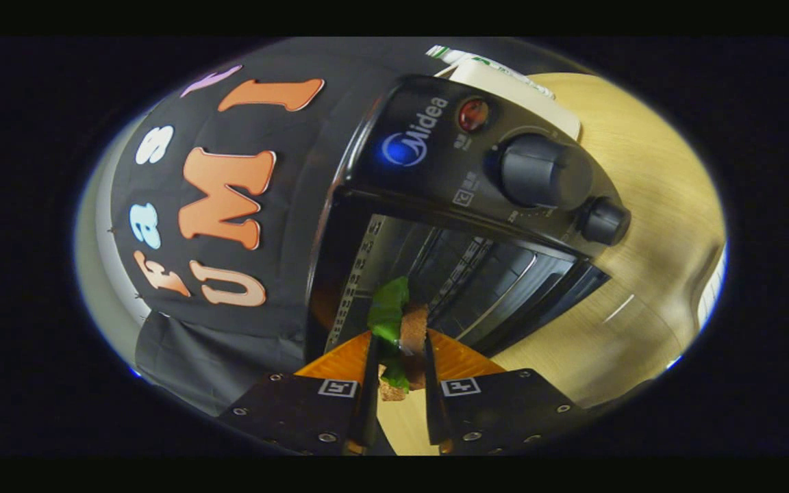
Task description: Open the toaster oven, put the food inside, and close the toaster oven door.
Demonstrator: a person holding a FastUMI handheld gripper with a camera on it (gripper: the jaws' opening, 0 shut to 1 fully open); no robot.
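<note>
Gripping the food (398, 329), a sandwich of brown bread with a green leaf, my gripper (399, 356) has both fingers pressed on its sides; each finger base carries a small square black-and-white marker; just ahead, the toaster oven (435, 205) stands open on the wooden table (648, 178), the sandwich's far end at its mouth; inside I see wire rack bars and shiny walls; beyond, its black panel reads "Midea" beside a red lamp (473, 114) and two dark knobs (545, 171).
</note>
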